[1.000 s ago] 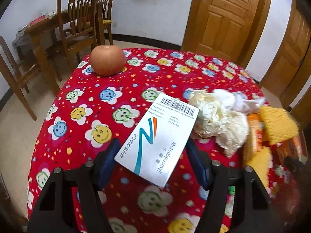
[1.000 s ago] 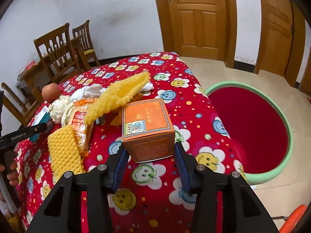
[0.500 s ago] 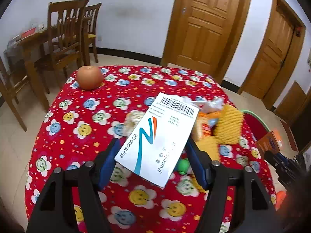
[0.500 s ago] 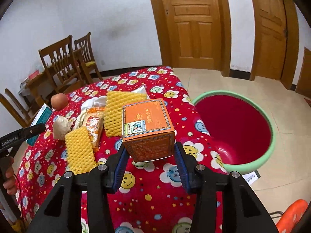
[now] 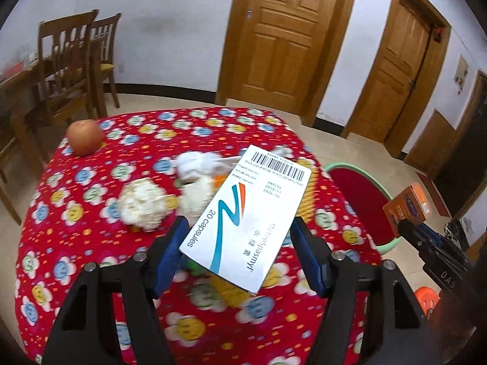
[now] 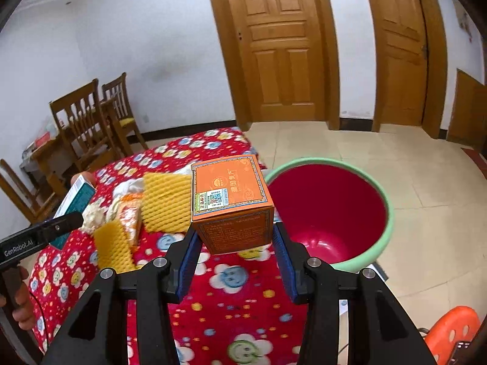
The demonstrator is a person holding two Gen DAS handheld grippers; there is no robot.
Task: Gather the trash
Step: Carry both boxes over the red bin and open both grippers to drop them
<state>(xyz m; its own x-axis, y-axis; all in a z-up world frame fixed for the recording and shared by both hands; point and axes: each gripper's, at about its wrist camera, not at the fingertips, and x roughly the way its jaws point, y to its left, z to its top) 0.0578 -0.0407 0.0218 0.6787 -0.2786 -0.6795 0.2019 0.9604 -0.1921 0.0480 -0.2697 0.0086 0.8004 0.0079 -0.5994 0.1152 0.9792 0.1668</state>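
My left gripper [image 5: 236, 243] is shut on a white capsule box [image 5: 246, 219] with a barcode, held high above the red flowered table [image 5: 91, 213]. My right gripper [image 6: 234, 245] is shut on an orange carton [image 6: 231, 200], held above the table's right edge, beside the red bin with a green rim [image 6: 359, 258]. The bin [image 5: 359, 194] and the orange carton [image 5: 408, 205] also show at the right of the left wrist view. Trash lies on the table: white crumpled paper [image 5: 143, 203], yellow foam nets [image 6: 166, 203] and an orange wrapper [image 6: 129, 216].
An apple [image 5: 85, 137] sits at the table's far left corner. Wooden chairs [image 5: 73, 64] and a side table stand at the back left. Wooden doors [image 6: 280, 45] line the back wall. An orange stool [image 6: 450, 331] stands on the tiled floor at lower right.
Both grippers have risen and pulled back from the table with their boxes. The right gripper has swung toward the bin, which now fills more of its view.
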